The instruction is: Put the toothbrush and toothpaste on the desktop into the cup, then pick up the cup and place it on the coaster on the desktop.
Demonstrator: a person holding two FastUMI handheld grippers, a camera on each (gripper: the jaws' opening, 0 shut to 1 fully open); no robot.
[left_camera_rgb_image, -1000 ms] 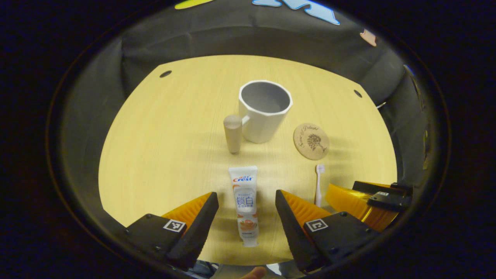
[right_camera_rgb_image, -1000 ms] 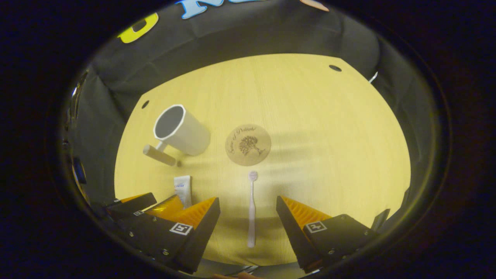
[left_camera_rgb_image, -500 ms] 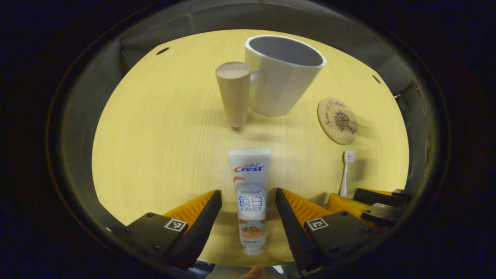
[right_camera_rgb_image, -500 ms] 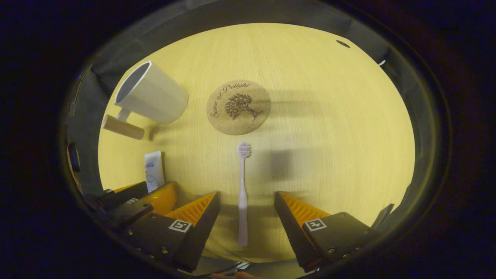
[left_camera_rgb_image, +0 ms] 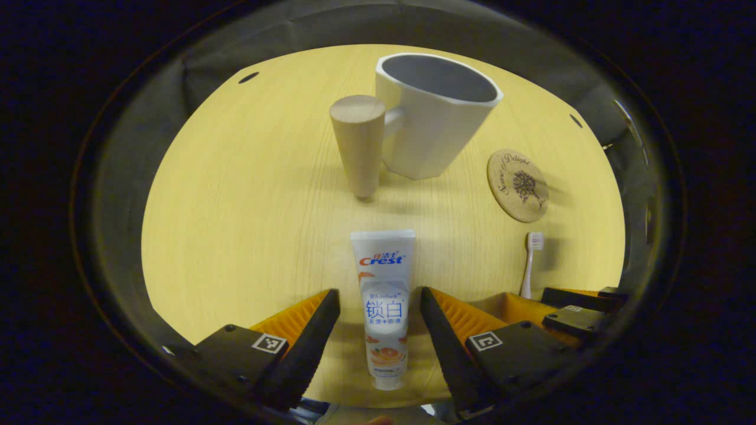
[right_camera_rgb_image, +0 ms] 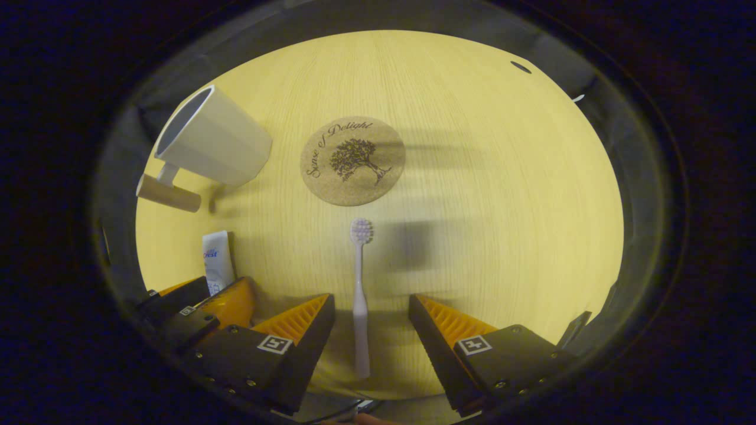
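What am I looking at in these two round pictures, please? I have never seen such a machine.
There is no robot here: a person holds one two-finger claw in each hand, and a camera rides on each claw. The left gripper view looks past the left claw, open around a toothpaste tube. The right gripper view looks past the right claw, open around a toothbrush. Both things lie flat on the wooden desk; nothing is held. Farther off stand a white cup with a wooden handle and a round cork coaster.

Toothpaste (left_camera_rgb_image: 383,301) reads "Crest"; coaster (right_camera_rgb_image: 352,160) reads "Sense of Delight".
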